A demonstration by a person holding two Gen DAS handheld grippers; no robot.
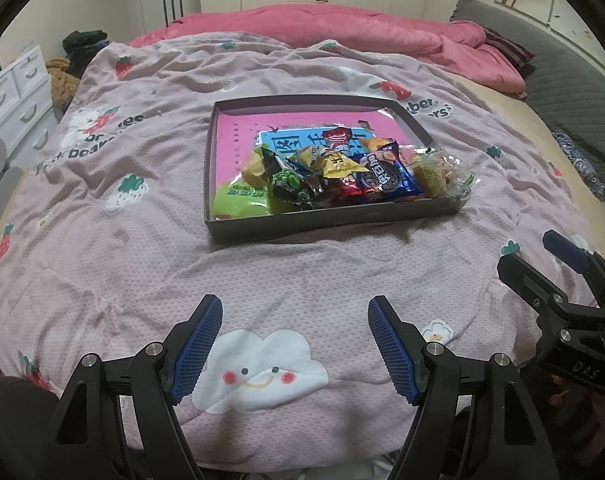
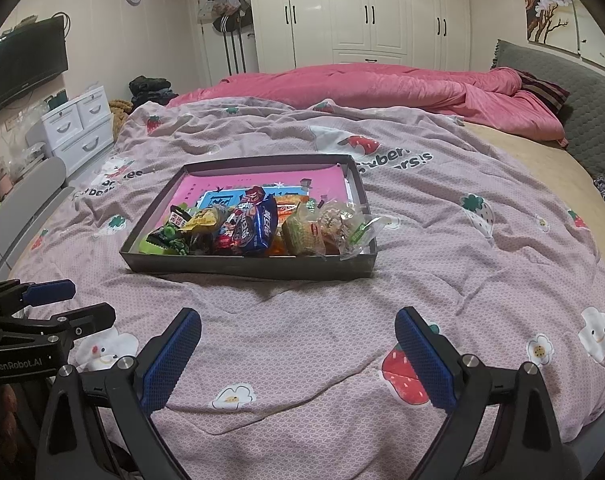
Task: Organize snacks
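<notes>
A shallow dark box (image 1: 334, 226) (image 2: 246, 269) lies on the pink strawberry-print quilt. Its floor is pink and blue. Several snack packets are piled along its near side: a blue cookie pack (image 1: 384, 178) (image 2: 258, 224), green packs (image 1: 238, 200) (image 2: 168, 238), a yellow pack (image 1: 338, 164) and clear-wrapped pastries (image 1: 442, 172) (image 2: 334, 226). My left gripper (image 1: 295, 344) hovers over the quilt in front of the box, open and empty. My right gripper (image 2: 298, 356) is likewise open and empty, in front of the box. Each gripper also shows at the edge of the other's view.
A pink duvet (image 2: 382, 88) is bunched at the far side of the bed, with a grey padded headboard (image 2: 574, 92) to the right. White drawers (image 2: 78, 128) and a wall television (image 2: 22, 64) stand at the left, white wardrobes (image 2: 366, 12) behind.
</notes>
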